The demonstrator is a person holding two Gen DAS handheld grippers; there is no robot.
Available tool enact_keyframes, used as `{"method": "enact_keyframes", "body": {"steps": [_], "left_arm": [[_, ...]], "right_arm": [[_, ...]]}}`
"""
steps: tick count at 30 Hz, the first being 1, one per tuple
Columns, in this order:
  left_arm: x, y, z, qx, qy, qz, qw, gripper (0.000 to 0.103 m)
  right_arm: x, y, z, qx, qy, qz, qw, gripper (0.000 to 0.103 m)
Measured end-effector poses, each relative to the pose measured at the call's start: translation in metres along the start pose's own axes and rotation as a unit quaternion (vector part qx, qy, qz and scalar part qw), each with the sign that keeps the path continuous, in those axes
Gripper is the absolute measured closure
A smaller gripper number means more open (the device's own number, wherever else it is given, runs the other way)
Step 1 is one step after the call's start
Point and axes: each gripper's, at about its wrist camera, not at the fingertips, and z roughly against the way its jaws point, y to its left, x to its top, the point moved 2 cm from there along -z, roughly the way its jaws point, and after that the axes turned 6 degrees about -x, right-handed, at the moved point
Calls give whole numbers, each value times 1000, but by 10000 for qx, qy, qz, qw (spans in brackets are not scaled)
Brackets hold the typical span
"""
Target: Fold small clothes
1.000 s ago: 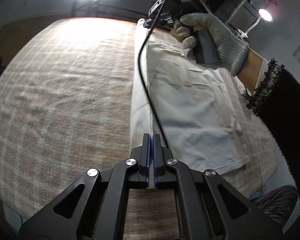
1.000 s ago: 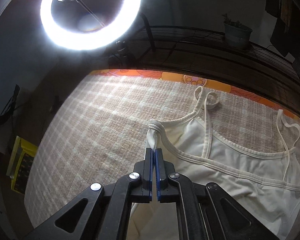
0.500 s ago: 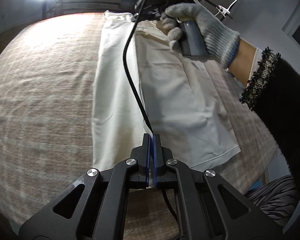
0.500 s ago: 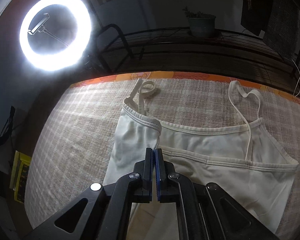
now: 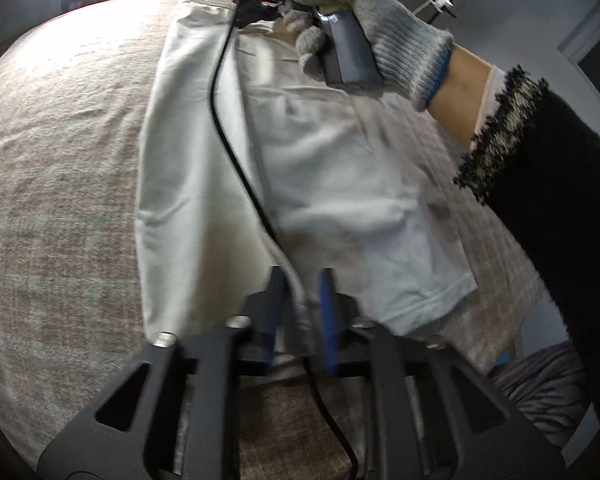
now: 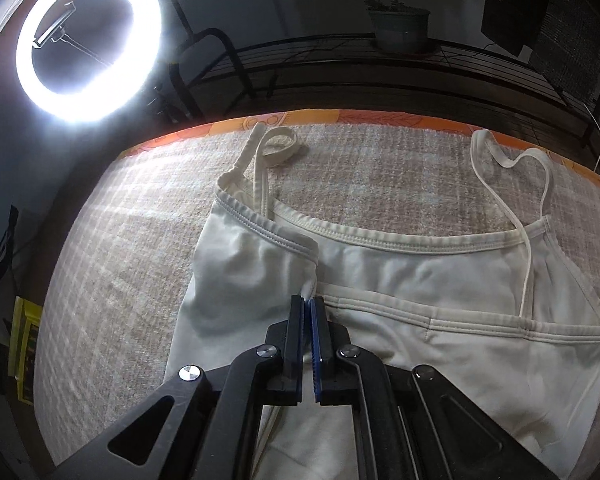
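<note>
Top: white strappy top (image 6: 440,292) lies flat on the checked cloth, left side panel folded over onto the middle; same top (image 5: 340,184) seen lengthwise from the left camera, hem end near the lens.
Fold: folded flap (image 6: 252,272) covers the left third, its bound edge ends just ahead of the right gripper's tips.
Straps: one strap (image 6: 276,146) looped near the orange border, the other strap (image 6: 512,184) lies in a heart-like loop on the far right.
Right gripper: right gripper (image 6: 309,312) pads nearly together, thin gap only, a bit of the flap edge between the tips; clenched on the top.
Left gripper: left gripper (image 5: 300,300) jaws parted, blue pads apart, fold edge lies in the gap, not squeezed; released.
Hand: gloved hand (image 5: 364,36) grips the other tool's handle at the top's far end.
Cable: black cable (image 5: 220,120) runs over the top toward the left gripper.
Surface: checked cloth (image 6: 132,248), orange border (image 6: 380,116) at far edge.
Background: ring light (image 6: 86,40), potted plant (image 6: 400,24) on a dark rack.
</note>
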Motion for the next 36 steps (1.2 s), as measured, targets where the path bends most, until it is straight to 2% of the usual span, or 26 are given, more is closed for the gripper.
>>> {"method": "enact_keyframes", "body": {"steps": [1,2,3,4,10,15,20,26,30,32,36], "left_arm": [[-2,-5,0,-11,0,-65,10000,67],[-4,-8,3,-21,-6,-139,9999,65],[-6,-11,7,-24,-21,-220,9998,65],[-7,-13,10,-45,-30,-266,9996,65],[-21,-5,44,-284,-141,-232,9992,65],[-26,0,69,-403,-382,-299,9980,65],[-28,-7,81,-123,-646,-616,9959,65],[-26,-26,66,339,-817,-965,9914,65],[-24,-50,51,548,-922,-1429,9839,65],[-21,-63,40,573,-912,-1620,9809,65],[-16,-88,16,432,-789,-1729,9808,65]], "right_arm": [[0,-1,4,-10,7,15,10000,100],[1,-3,9,-52,-19,24,10000,89],[1,-6,15,-105,-53,23,9999,70],[-1,-8,30,-114,-158,8,9998,67],[-12,-39,106,96,-668,-278,9973,67],[-40,-67,167,84,-1037,-362,9939,67],[-80,-98,220,117,-1268,-615,9899,67],[-134,-125,259,-61,-1481,-659,9868,65],[-156,-144,273,-101,-1563,-597,9858,64],[-164,-159,276,5,-1580,-645,9853,64],[-178,-190,280,-96,-1597,-758,9842,63]]}}
